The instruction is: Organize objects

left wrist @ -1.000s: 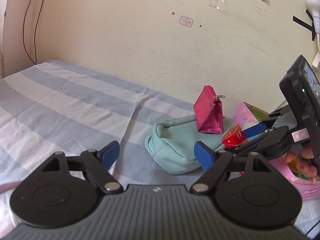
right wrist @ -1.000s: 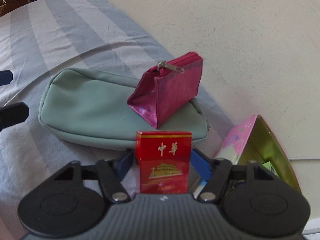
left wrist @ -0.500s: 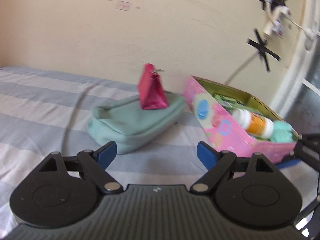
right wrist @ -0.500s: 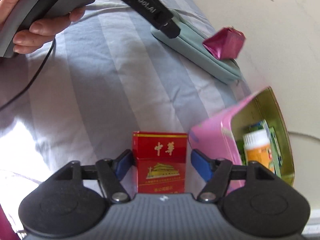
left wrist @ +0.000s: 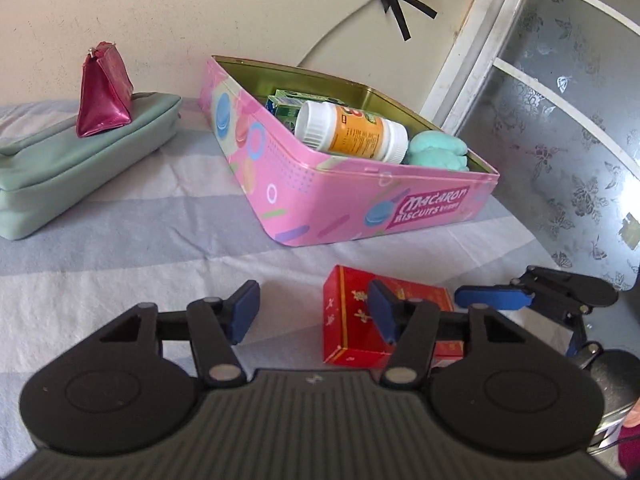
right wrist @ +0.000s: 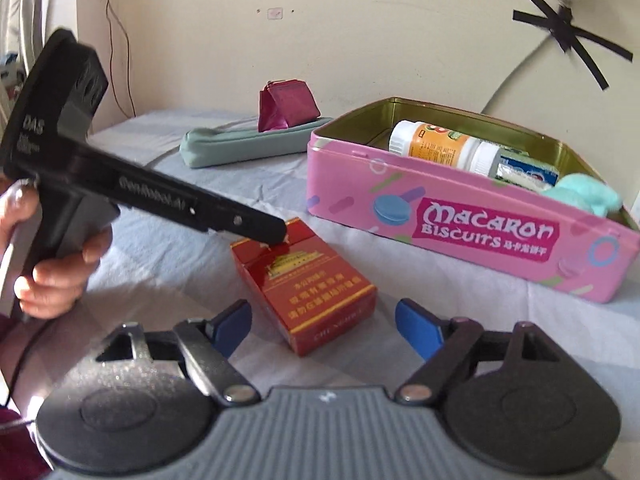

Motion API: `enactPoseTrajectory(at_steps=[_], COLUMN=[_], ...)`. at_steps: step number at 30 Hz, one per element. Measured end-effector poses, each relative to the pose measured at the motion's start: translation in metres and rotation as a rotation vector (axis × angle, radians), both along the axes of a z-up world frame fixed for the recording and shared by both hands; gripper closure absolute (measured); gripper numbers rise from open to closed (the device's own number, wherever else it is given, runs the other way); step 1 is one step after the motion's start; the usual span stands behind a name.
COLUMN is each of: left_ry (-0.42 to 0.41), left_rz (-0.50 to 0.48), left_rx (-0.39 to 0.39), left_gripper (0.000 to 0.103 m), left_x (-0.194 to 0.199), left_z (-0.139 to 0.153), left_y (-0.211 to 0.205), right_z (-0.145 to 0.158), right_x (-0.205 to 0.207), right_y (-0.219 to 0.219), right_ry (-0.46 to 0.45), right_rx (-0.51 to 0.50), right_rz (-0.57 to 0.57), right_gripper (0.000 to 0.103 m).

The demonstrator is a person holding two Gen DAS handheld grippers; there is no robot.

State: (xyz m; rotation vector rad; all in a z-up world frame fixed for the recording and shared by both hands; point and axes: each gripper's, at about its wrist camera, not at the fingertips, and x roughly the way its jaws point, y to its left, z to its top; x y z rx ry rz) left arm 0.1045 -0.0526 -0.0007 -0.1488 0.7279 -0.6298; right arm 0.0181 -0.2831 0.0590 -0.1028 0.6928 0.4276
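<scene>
A red cigarette pack (right wrist: 304, 284) lies flat on the striped bed sheet in front of the pink Macaron biscuit tin (right wrist: 472, 220). My right gripper (right wrist: 323, 328) is open just behind the pack, not touching it. In the left wrist view the pack (left wrist: 352, 320) lies partly behind my open left gripper (left wrist: 314, 312), whose right finger covers it. The tin (left wrist: 320, 188) holds a white pill bottle (left wrist: 352, 132), a teal soft item (left wrist: 436, 152) and small boxes. A magenta coin purse (left wrist: 104, 88) stands on a mint pouch (left wrist: 80, 156).
A cream wall runs behind the bed, with a taped cable (left wrist: 396, 0). A frosted glass panel (left wrist: 560, 128) stands at the right. The left gripper's body and the hand holding it (right wrist: 60, 208) reach across the right wrist view's left side.
My right gripper has opened and let go of the cigarette pack, which now lies on the sheet. Both grippers have swung to face the tin, and my left gripper has come close to the pack.
</scene>
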Motion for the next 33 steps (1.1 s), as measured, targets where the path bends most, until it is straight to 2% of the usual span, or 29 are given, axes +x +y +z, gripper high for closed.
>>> enactPoseTrajectory(at_steps=[3, 5, 6, 8, 14, 21, 27, 31, 33], left_ry=[0.047, 0.068, 0.053, 0.034, 0.049, -0.002, -0.051, -0.061, -0.064], left_rz=[-0.013, -0.032, -0.029, -0.047, -0.12, -0.163, -0.147, -0.137, -0.124], left_rx=[-0.025, -0.038, -0.023, -0.007, -0.02, 0.013, -0.006, -0.008, -0.019], left_gripper=[0.055, 0.056, 0.056, 0.056, 0.056, 0.055, 0.052, 0.053, 0.053], left_x=[0.002, 0.0, -0.002, -0.006, -0.006, -0.014, -0.02, -0.024, -0.026], left_z=[0.0, 0.001, 0.003, 0.005, 0.003, 0.002, -0.004, -0.002, 0.005], left_y=[-0.007, -0.017, -0.024, -0.04, -0.092, -0.149, -0.151, -0.151, -0.15], right_z=[-0.008, -0.009, -0.009, -0.01, -0.015, -0.021, -0.024, -0.023, -0.02], right_x=[-0.002, -0.005, -0.006, -0.009, -0.032, -0.04, -0.039, -0.042, -0.047], right_y=[0.003, -0.001, -0.005, -0.021, -0.076, -0.127, -0.147, -0.144, -0.142], right_ry=[0.016, 0.002, 0.0, -0.002, -0.028, -0.076, -0.066, -0.075, -0.109], right_rx=[0.0, 0.0, 0.005, 0.021, 0.039, 0.063, 0.202, 0.201, 0.199], right_rz=[0.001, -0.001, -0.01, -0.031, -0.126, -0.198, -0.211, -0.209, -0.206], right_gripper=[0.041, 0.047, 0.049, 0.049, 0.052, 0.051, 0.049, 0.05, 0.05])
